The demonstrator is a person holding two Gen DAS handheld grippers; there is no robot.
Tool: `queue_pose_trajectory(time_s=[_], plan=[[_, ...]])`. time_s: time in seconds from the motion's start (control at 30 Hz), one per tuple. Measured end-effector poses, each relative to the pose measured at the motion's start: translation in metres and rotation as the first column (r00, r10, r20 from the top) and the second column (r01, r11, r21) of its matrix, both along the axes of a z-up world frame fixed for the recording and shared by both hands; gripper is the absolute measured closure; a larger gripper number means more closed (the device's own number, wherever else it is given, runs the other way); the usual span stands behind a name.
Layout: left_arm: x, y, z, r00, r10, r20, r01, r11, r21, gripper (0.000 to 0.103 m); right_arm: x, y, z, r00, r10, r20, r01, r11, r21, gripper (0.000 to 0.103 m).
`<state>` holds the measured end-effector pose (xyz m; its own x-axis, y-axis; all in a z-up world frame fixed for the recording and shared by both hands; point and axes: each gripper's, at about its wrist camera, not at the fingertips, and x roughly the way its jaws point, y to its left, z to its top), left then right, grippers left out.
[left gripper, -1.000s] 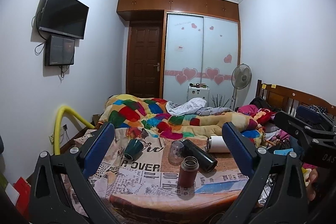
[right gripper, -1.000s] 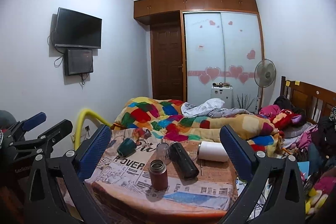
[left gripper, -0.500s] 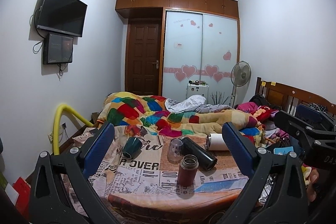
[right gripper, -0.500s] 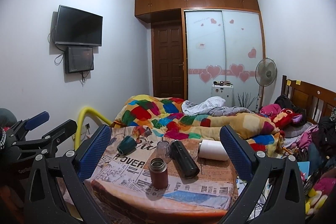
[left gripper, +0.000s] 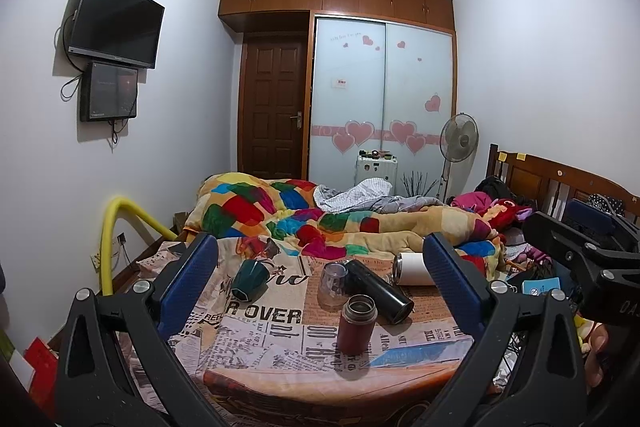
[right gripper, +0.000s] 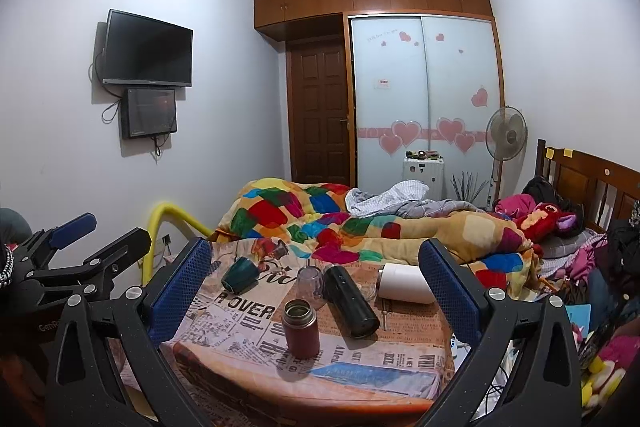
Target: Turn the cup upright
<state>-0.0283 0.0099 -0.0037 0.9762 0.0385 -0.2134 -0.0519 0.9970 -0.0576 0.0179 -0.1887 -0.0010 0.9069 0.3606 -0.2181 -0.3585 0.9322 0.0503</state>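
Note:
On a table with a newspaper-print cloth (left gripper: pixel 256 339) (right gripper: pixel 360 359), a dark green cup (left gripper: pixel 250 279) (right gripper: pixel 240 274) lies on its side at the far left. A clear glass (left gripper: pixel 331 285) (right gripper: pixel 310 281) stands upside down. A black flask (left gripper: pixel 380 291) (right gripper: pixel 351 301) and a white flask (left gripper: pixel 414 269) (right gripper: pixel 404 283) lie on their sides. A red-brown flask (left gripper: pixel 356 325) (right gripper: pixel 300 329) stands upright, open-topped. My left gripper (left gripper: pixel 320 283) and right gripper (right gripper: pixel 314 287) are both open and empty, held back from the table.
A bed with a patchwork quilt (left gripper: pixel 320 219) lies right behind the table. A yellow tube (left gripper: pixel 116 227) arches at the left wall. The right gripper shows at the right of the left wrist view (left gripper: pixel 580 255); the left gripper shows at the left of the right wrist view (right gripper: pixel 72 259).
Both cameras have tilted slightly, so the scene sits a little lower in each view. Nothing on the table has moved; both grippers stay open.

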Motion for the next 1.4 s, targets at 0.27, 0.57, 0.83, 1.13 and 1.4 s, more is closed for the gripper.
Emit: queue_pose_trajectory(time_s=[0.27,0.57,0.83,1.13,1.4], plan=[[0.0050,-0.0014,-0.0021,1.000,-0.006,-0.005,0.006,1.000,0.000,0.000,0.0010,-0.0004,-0.0014,1.000,0.000,-0.002,0.000,1.000,-0.001,0.000],[0.0064,-0.0035,-0.0003,1.000,-0.011,-0.004,0.011,1.000,-0.002,0.000,0.0015,-0.0010,-0.0001,1.000,0.001,-0.003,-0.001,1.000,-0.001,0.000],[0.0060,-0.0043,0.0009,1.000,-0.011,-0.002,0.011,1.000,-0.002,0.000,0.0017,-0.0028,-0.0012,1.000,0.000,-0.004,0.000,1.000,-0.001,0.000],[0.0063,-0.0046,0.0011,1.000,-0.011,-0.004,0.011,1.000,-0.002,0.000,0.0021,-0.0038,-0.0006,1.000,-0.001,-0.004,0.001,1.000,-0.001,0.000],[0.0056,-0.0086,0.0031,1.000,-0.014,-0.003,0.014,1.000,-0.003,0.000,0.0026,-0.0079,-0.0036,1.000,-0.005,-0.004,0.005,1.000,0.001,0.000]])
